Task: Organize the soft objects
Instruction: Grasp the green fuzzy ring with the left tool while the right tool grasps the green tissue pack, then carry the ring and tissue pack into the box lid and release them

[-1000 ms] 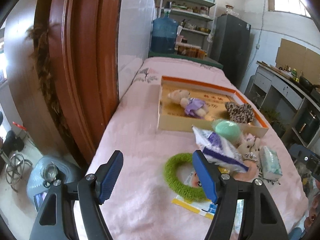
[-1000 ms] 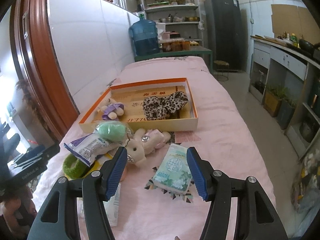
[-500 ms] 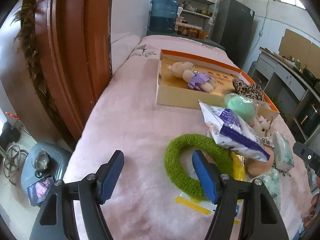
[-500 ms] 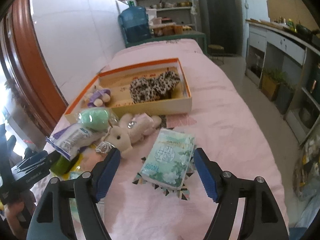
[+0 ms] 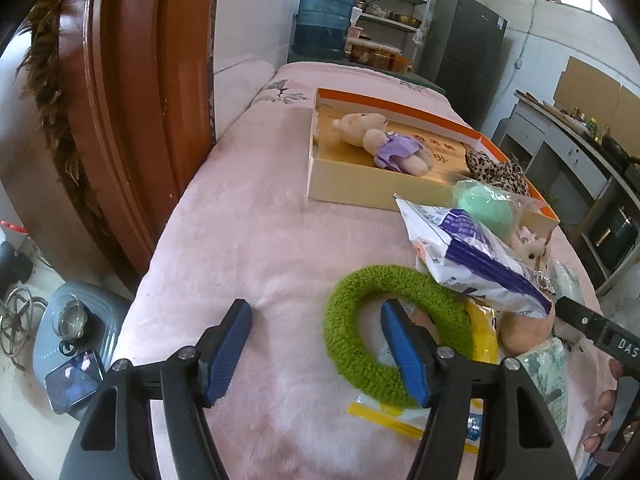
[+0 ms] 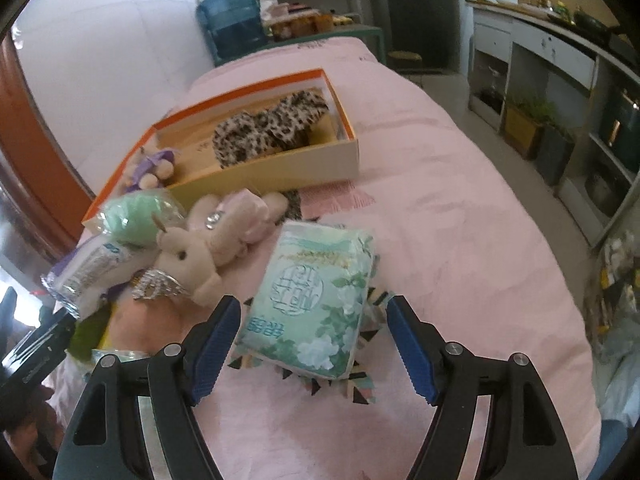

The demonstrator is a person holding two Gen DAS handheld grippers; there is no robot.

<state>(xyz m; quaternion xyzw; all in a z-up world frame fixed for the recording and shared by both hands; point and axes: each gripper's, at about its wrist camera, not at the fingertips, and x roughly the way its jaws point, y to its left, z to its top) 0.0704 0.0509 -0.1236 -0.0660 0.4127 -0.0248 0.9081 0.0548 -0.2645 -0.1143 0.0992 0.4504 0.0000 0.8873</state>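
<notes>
My left gripper is open; its right finger sits over the hole of a green fuzzy ring on the pink cloth. A white and purple packet and a mint green ball lie beyond it. My right gripper is open with its fingers on either side of a green tissue pack, not touching it. A pink plush rabbit lies left of the pack. The orange-rimmed box holds a leopard-print item and a bear in a purple dress.
The pink-covered table drops off at its left edge beside a brown wooden door frame. A blue water bottle and shelves stand at the far end. A counter with drawers lines the right side.
Both grippers have moved forward and lower. The left one has come over the green ring. The right one has closed in on the tissue pack, which now lies between its fingers.
</notes>
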